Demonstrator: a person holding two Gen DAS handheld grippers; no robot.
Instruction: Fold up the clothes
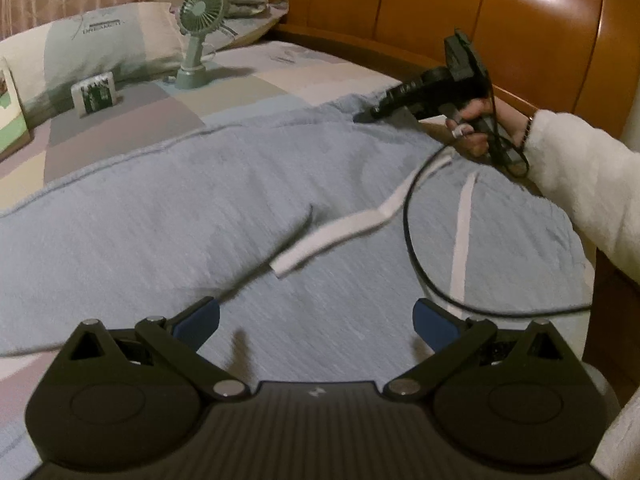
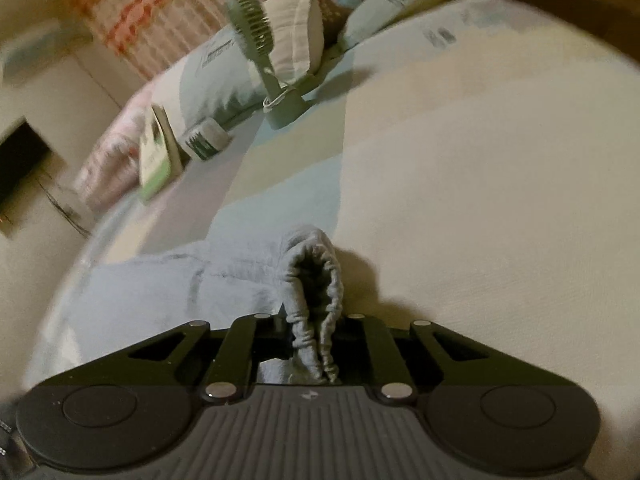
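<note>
Down low in the left wrist view, left gripper (image 1: pixel 316 324) with blue fingertips (image 1: pixel 200 322) spread wide, holding nothing, hanging over light blue clothes (image 1: pixel 200 220) laid flat across the middle of the frame on a patchwork bed (image 1: pixel 240 88); two white drawstrings (image 1: pixel 344 232) and a black cable (image 1: pixel 412 240) lying on the cloth right of middle; at right, a hand (image 1: pixel 476 128) in a fluffy white sleeve (image 1: pixel 580 184) gripping the right gripper (image 1: pixel 366 116), tip down at the far edge of the cloth; green fan (image 1: pixel 200 36), small box (image 1: pixel 95 94) and pillow (image 1: pixel 92 48) in the upper left; shiny wooden headboard (image 1: pixel 480 20) along the top right.

Next, in the right wrist view, blurry; right gripper (image 2: pixel 316 344) pressed together, pinching a bunched, gathered edge of the clothes (image 2: pixel 316 280) at lower middle; rest of the cloth spread to the lower left; fan (image 2: pixel 256 40) and box (image 2: pixel 204 136) in the upper left.
</note>
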